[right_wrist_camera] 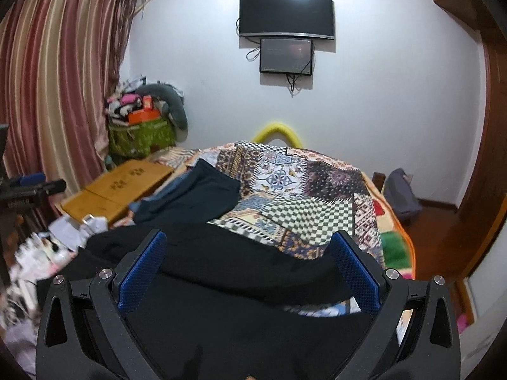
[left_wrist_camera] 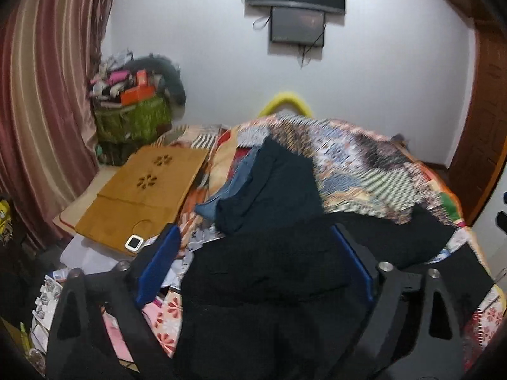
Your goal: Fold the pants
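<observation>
While spread dark and limp across the quilted bed [right_wrist_camera: 317, 190], black pants [right_wrist_camera: 221, 262] lying between both claws, near edge closest. Left claw [left_wrist_camera: 266, 253] wide apart, pads clear of cloth; right claw [right_wrist_camera: 250, 253] likewise apart, nothing pinched. Likely soft, light, floppy fabric: prone to sagging and bunching, unlikely to slip from ribbed blue pads [right_wrist_camera: 144, 272]. Best taken at waistband corners or hems, one per claw, pinching both layers. Folded navy garment [right_wrist_camera: 196, 193] beyond, apart.
</observation>
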`<state>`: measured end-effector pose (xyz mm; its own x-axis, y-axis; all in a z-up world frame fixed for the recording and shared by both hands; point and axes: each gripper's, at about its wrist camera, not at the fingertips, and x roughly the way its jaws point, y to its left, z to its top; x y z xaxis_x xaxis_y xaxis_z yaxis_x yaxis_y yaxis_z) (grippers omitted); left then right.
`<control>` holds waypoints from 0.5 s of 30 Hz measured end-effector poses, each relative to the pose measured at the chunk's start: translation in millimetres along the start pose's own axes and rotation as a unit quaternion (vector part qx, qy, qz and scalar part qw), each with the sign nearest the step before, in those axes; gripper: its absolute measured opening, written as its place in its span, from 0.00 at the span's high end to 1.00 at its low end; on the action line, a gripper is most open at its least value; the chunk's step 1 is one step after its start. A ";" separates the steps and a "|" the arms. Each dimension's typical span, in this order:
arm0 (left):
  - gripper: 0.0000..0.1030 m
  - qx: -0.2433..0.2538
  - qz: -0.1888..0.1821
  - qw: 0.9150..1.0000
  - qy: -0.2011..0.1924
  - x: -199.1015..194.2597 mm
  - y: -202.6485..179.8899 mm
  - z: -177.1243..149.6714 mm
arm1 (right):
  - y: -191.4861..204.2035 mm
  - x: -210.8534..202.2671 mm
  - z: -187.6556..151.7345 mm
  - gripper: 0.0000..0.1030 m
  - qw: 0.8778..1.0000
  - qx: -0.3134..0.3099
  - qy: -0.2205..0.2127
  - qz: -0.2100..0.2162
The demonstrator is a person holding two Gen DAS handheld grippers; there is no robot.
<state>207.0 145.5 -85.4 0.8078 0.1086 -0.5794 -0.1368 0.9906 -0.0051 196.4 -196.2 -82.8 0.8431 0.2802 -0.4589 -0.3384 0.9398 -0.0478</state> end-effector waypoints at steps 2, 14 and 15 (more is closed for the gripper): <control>0.14 0.008 0.028 0.999 0.018 23.6 10.6 1.9 | -3.8 16.0 0.3 0.01 1.000 -0.003 0.010 0.002; 0.16 -0.044 0.039 0.980 0.192 189.1 70.6 -18.1 | -32.9 135.7 -9.5 0.06 0.991 -0.012 0.130 0.024; 0.16 -0.049 0.040 0.977 0.205 201.6 74.1 -21.9 | -33.6 145.5 -11.4 0.06 0.989 -0.013 0.142 0.030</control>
<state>347.2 239.0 -220.5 0.4979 0.1238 -0.8583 -0.2615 0.9651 -0.0125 325.7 -189.2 -158.1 0.6710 0.2661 -0.6921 -0.3987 0.9165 -0.0341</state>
